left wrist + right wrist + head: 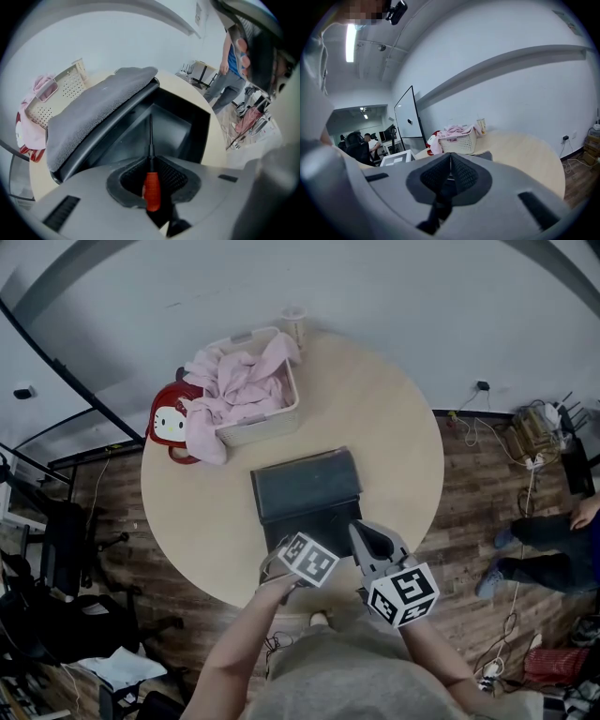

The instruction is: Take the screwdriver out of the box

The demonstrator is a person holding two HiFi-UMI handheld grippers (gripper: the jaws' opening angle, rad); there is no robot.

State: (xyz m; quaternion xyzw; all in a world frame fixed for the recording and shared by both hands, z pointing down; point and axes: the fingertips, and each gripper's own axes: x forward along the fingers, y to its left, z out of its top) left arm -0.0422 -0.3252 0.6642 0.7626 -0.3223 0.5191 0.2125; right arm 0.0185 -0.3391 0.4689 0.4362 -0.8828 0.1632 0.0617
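A dark box [298, 521] stands open near the round table's front edge, its grey lid [307, 484] tipped back. In the left gripper view the red-handled screwdriver [151, 190] sits between my left gripper's [151, 165] pads, which are shut on the handle; its black shaft points down into the box's [180, 129] interior. From the head view the left gripper [289, 557] is over the box's near end, mostly hidden by its marker cube. My right gripper [364, 535] hovers just right of the box, shut with nothing held; its pads [461, 176] meet.
At the table's back left stands a white basket [258, 418] of pink cloth, with a red cartoon bag [172, 423] beside it and a cup [294, 326] behind. The table edge [427, 512] curves close on the right. A person [562, 549] stands on the floor there.
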